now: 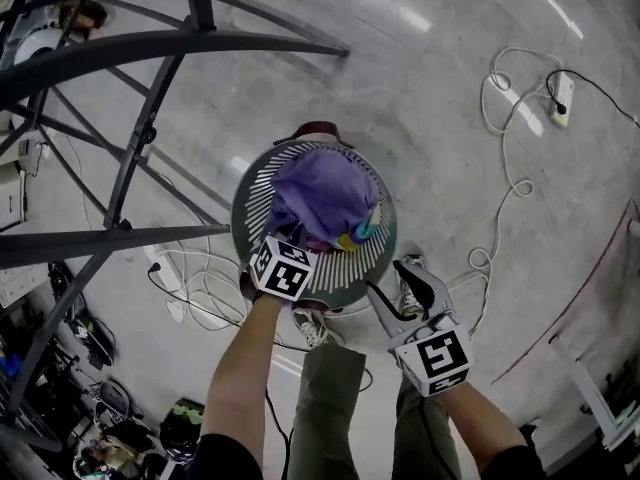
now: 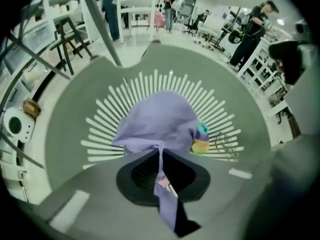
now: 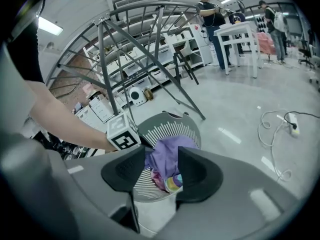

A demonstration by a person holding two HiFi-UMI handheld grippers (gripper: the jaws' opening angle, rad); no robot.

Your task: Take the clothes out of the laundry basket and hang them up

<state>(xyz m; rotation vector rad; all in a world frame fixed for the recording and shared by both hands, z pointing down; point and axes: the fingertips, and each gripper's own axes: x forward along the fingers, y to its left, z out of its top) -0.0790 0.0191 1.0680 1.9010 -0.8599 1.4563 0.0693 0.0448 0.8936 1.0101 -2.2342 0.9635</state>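
My left gripper [image 2: 161, 179] has its jaws pinched on a thin fold of the purple garment [image 2: 157, 121], heaped just ahead in the laundry basket [image 2: 65, 126]; that heap hides whatever lies beneath, bar a striped cloth [image 2: 200, 140] at its right. My right gripper [image 3: 162, 170] holds its jaws spread and empty, the basket beyond them, the metal rack [image 3: 107, 54] rising behind.

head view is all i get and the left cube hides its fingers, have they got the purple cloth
Observer: Yes, the left gripper is shut on a thin fold of the purple cloth.
Operator: is the rest out of the basket
Observer: No, the bulk lies heaped inside the laundry basket.
Operator: anyone close by
Observer: Only in the background: people stand by a white table.
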